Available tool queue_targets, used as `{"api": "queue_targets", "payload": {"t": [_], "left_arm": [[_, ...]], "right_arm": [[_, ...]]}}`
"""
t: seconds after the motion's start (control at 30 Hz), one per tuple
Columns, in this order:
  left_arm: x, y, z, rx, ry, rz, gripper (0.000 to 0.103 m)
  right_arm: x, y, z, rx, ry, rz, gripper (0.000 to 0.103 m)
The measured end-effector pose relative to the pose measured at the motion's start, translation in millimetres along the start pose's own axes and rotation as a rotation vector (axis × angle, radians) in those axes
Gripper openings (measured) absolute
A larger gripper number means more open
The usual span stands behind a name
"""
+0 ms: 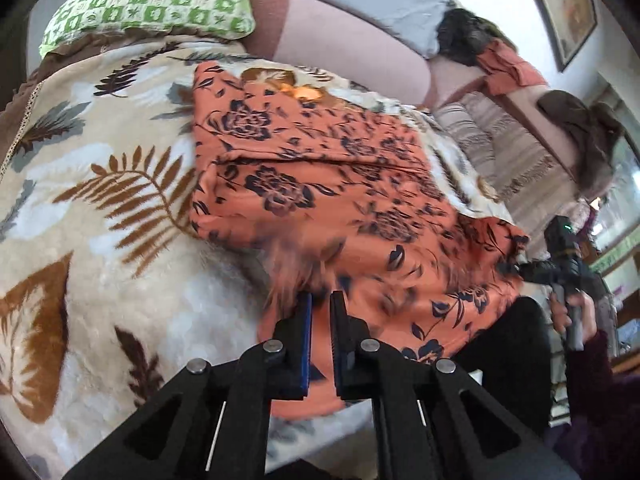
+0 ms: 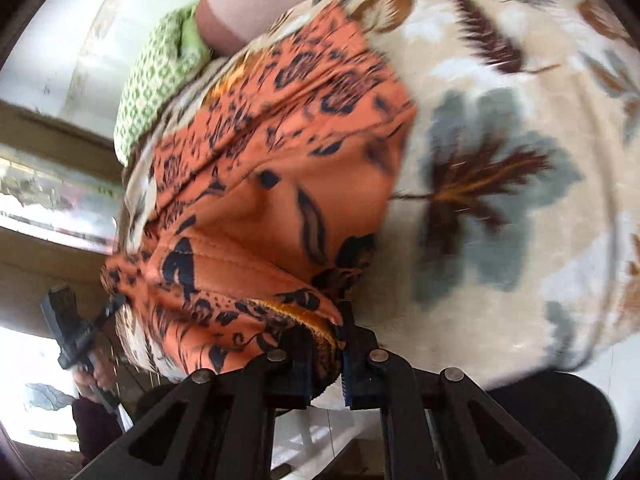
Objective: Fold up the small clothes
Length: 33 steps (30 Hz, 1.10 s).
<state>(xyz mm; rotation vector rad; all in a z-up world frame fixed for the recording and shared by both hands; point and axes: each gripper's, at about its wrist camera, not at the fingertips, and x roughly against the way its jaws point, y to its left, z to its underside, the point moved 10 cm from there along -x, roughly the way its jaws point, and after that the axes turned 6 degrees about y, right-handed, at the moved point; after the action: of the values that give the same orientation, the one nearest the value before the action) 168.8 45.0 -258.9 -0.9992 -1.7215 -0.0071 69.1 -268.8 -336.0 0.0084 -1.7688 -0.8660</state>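
Orange floral garment [image 1: 320,184] lies on leaf-print blanket [image 1: 100,208]. Left gripper [image 1: 320,304] pinches its near hem; right gripper [image 2: 340,320] is clamped on a corner.

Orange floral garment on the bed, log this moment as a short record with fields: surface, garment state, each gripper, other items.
surface: leaf-print blanket
garment: orange floral garment, partly folded, near edge lifted
left gripper: shut on garment's near edge
right gripper: shut on a bunched corner of garment
other items: green pillow at the far end of the blanket
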Motion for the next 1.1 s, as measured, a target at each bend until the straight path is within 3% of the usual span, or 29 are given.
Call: {"api": "queue_targets", "payload": {"t": [0.07,0.1,0.13,0.2,0.4,0.53,0.57,0.63,0.67,0.73,0.77,0.8,0.83,0.9,0.97,1.03,1.1], "left_arm": [[7.5,-2.8,9.6,0.018,0.009,0.024,0.041],[9.9,-0.5,11.8,0.038,0.007,0.007,0.063],[12.3,2.1,15.0,0.066,-0.002,-0.004,0.067],[12.5,1.0,21.1,0.093,-0.002,0.02,0.067],[-19.9,-9.8,40.6,0.097,0.08,-0.03,0.067],[-51.5,-11.4,58.2,0.082,0.172,-0.1,0.066],[-60.1,-9.4,63.0,0.095,0.192,-0.108,0.063],[-70.0,-3.7,69.5,0.131,0.231,-0.12,0.025],[-71.4,-0.6,70.6,0.142,0.24,-0.137,0.023],[-67.6,-4.4,66.2,0.137,0.214,-0.112,0.01],[-65.8,-8.2,64.3,0.128,0.206,-0.095,0.01],[-63.8,-12.4,62.5,0.118,0.2,-0.088,0.01],[-62.7,-14.6,61.5,0.115,0.197,-0.083,0.01],[-59.2,-22.1,58.8,0.109,0.19,-0.059,0.01],[-59.7,-22.9,57.4,0.11,0.204,-0.066,0.017],[-64.4,-16.1,57.7,0.135,0.231,-0.082,0.046],[-68.9,-15.3,56.7,0.15,0.238,-0.067,0.05]], "right_arm": [[19.7,-19.8,-0.8,-0.03,-0.032,0.006,0.01],[26.2,-27.6,0.1,-0.046,-0.035,-0.006,0.01],[32.5,-36.9,1.8,-0.068,-0.036,-0.02,0.01],[38.1,-50.9,1.2,-0.083,-0.04,-0.012,0.01],[39.9,-63.2,-1.9,-0.1,-0.05,-0.038,0.01],[38.4,-54.9,-4.3,-0.123,-0.046,-0.138,0.014],[40.1,-53.6,-4.3,-0.131,-0.051,-0.161,0.014],[48.9,-52.5,-7.4,-0.171,-0.061,-0.26,0.014],[54.8,-53.6,-9.5,-0.186,-0.067,-0.288,0.015],[70.2,-59.8,-14.1,-0.191,-0.115,-0.272,0.024],[78.4,-62.8,-16.0,-0.185,-0.141,-0.251,0.041],[85.2,-65.2,-18.1,-0.181,-0.162,-0.24,0.074],[92.2,-66.7,-19.7,-0.181,-0.188,-0.236,0.082],[105.4,-66.7,-23.9,-0.174,-0.249,-0.25,0.083],[101.9,-63.5,-27.1,-0.149,-0.226,-0.206,0.083],[92.2,-65.0,-30.1,-0.135,-0.194,-0.147,0.083],[77.1,-67.5,-33.3,-0.074,-0.171,-0.083,0.083]]}}
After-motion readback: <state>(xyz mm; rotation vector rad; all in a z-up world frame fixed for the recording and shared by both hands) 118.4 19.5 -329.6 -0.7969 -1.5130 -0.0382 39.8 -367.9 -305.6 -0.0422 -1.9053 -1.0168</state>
